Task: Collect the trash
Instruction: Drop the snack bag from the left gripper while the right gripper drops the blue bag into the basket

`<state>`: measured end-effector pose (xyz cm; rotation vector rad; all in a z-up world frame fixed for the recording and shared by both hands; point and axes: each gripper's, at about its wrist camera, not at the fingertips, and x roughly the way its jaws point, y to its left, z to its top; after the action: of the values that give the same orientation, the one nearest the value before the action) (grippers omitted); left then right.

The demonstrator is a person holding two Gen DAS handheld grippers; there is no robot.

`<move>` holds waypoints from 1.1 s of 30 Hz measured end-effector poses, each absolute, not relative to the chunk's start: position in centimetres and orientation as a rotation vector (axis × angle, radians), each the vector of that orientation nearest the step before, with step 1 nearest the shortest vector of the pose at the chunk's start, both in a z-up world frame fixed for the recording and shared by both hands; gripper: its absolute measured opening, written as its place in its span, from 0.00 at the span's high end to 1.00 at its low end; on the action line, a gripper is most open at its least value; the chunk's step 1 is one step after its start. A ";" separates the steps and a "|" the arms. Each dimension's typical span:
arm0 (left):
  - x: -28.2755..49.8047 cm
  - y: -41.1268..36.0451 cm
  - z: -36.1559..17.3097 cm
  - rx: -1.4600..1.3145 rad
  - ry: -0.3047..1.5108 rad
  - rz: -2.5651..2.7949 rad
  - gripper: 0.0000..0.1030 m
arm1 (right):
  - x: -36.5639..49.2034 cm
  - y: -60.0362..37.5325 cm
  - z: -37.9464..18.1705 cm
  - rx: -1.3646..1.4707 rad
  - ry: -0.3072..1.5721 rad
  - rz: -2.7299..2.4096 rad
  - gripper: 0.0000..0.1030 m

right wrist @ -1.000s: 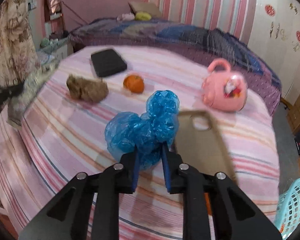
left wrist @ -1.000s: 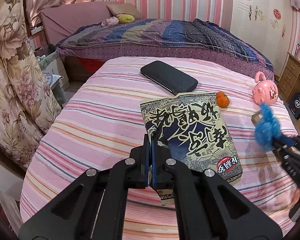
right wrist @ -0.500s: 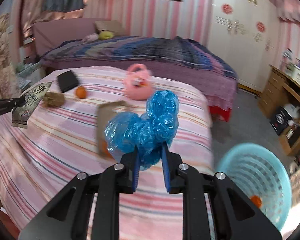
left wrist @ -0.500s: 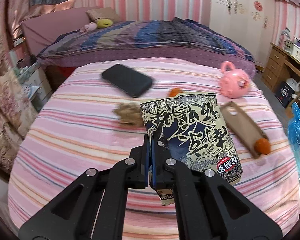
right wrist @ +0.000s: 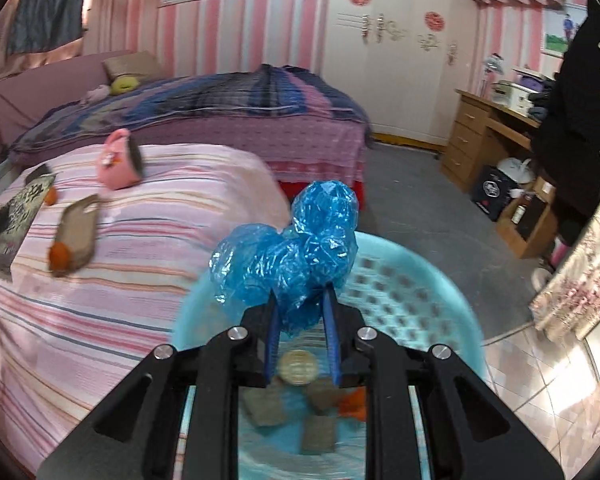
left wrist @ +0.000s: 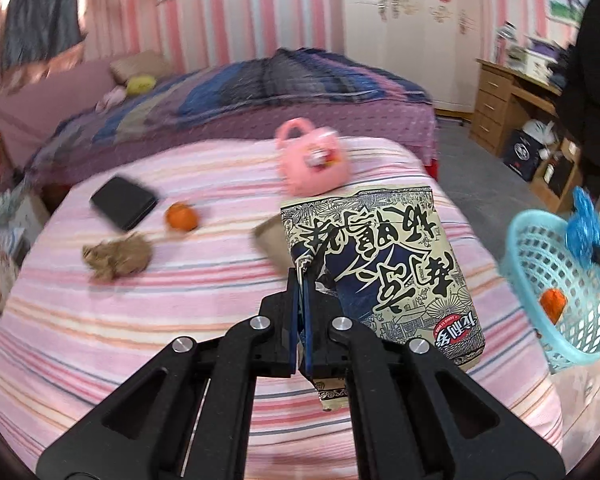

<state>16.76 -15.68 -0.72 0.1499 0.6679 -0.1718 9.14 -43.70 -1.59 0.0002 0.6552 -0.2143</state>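
Crumpled blue plastic (right wrist: 296, 256) pinched in right gripper (right wrist: 300, 312) above turquoise basket (right wrist: 440, 280). Left gripper (left wrist: 300, 296) clamped tight on cream-and-navy snack bag (left wrist: 380, 264), upside-down Chinese lettering, unreadable.

Your left gripper (left wrist: 300, 300) pinches the snack bag (left wrist: 376, 276) tight, and the blue basket (left wrist: 556, 292) sits off to its right side.

Blue bag (right wrist: 296, 256): crinkled glossy plastic film. Snack packet (left wrist: 376, 276): printed foil, slight sheen. Basket (right wrist: 432, 280): smooth perforated plastic. Bedspread (left wrist: 140, 320): matt striped cloth.
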 end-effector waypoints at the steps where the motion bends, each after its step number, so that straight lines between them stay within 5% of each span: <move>1: 16.6 -16.7 -0.7 0.160 0.661 -0.179 0.99 | 8.8 -45.1 -1.7 0.010 0.657 -0.234 0.80; 20: 14.9 -35.5 -3.5 0.169 0.700 -0.413 0.96 | 6.5 -53.0 -2.3 0.110 0.618 -0.337 0.81; 25: 14.8 -35.6 -3.3 0.151 0.686 -0.424 0.48 | 6.0 -53.7 -2.2 0.131 0.608 -0.341 0.81; 33: 15.0 -33.7 -2.6 0.163 0.654 -0.370 0.20 | 6.2 -53.5 -2.3 0.133 0.611 -0.340 0.80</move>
<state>14.97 -33.70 -2.62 0.1628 0.6542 -0.3696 6.22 -53.55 -2.26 0.1329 0.6107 -0.3403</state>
